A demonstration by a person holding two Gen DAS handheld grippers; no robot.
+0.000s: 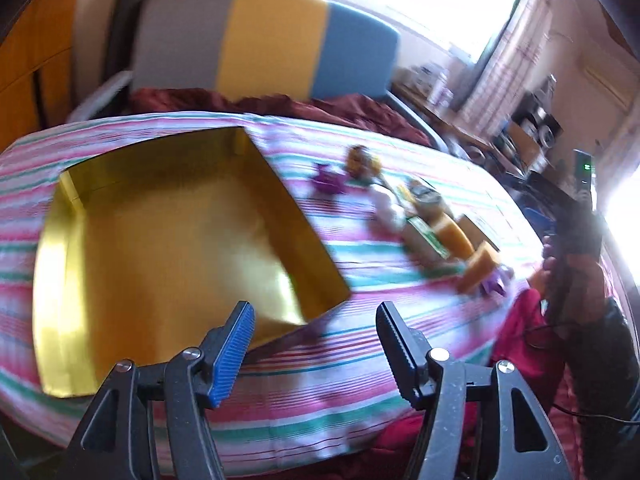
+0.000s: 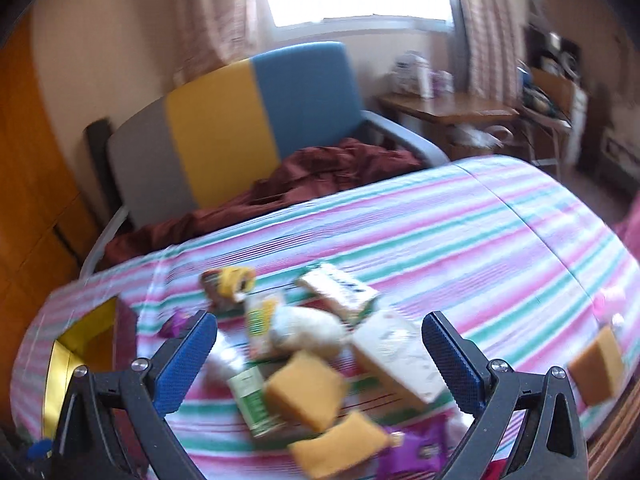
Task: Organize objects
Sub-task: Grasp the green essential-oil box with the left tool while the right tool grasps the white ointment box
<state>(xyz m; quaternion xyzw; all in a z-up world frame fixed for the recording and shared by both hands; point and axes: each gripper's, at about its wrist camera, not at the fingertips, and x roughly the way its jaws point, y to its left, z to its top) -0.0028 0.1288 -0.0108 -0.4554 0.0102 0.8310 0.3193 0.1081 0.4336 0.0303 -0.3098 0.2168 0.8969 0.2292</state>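
Note:
An open box with a gold lining (image 1: 168, 240) lies on the striped cloth (image 1: 360, 280); its corner shows at the left of the right wrist view (image 2: 80, 336). My left gripper (image 1: 316, 320) is open and empty, just right of the box's near corner. A blurred pile of small items (image 1: 432, 216) lies to the right. My right gripper (image 2: 320, 336) is open and empty above that pile: an orange sponge (image 2: 304, 388), a second orange sponge (image 2: 336, 444), a white carton (image 2: 396, 356), a white bundle (image 2: 308, 332), a green-labelled pack (image 2: 252, 400), a purple packet (image 2: 416, 448).
A grey, yellow and blue chair (image 2: 240, 120) with a dark red cloth (image 2: 320, 176) stands behind the table. Another orange sponge (image 2: 598, 364) lies apart at the right. A wooden desk (image 2: 448, 108) stands under the window. A person's arm in red (image 1: 532, 332) is at the right.

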